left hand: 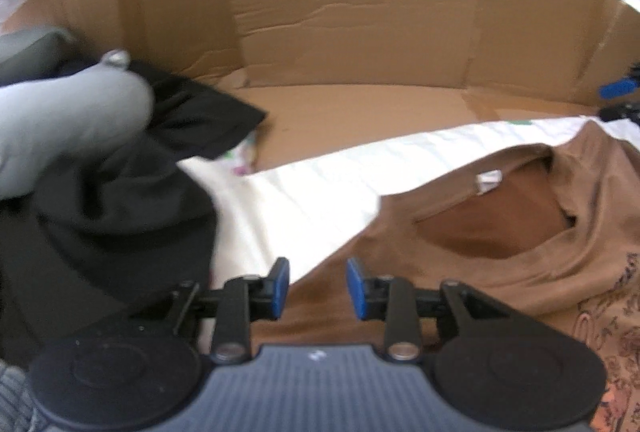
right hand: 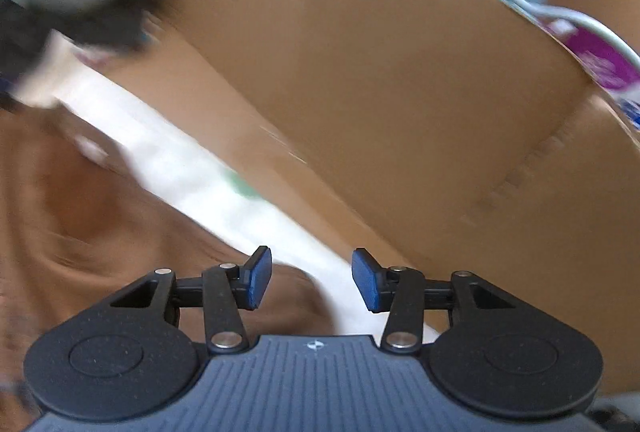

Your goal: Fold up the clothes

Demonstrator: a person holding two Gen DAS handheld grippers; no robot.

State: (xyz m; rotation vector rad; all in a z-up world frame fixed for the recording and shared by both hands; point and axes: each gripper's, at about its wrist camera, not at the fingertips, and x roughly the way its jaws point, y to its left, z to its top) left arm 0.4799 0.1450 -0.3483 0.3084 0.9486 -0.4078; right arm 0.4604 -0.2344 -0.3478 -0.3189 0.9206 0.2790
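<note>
Lying spread on a white quilted sheet (left hand: 320,188), the brown cotton T-shirt with a printed front (left hand: 460,272) has its neckline open toward the tall cardboard wall (left hand: 360,12). Above the shirt's shoulder edge, the left gripper (left hand: 318,288) holds its blue pads parted with nothing between them. Over the shirt's far edge and the sheet, the right gripper (right hand: 312,278) also stands apart and empty. Black and grey garments in a heap (left hand: 100,160) sit at the left, well apart from the shirt.
</note>
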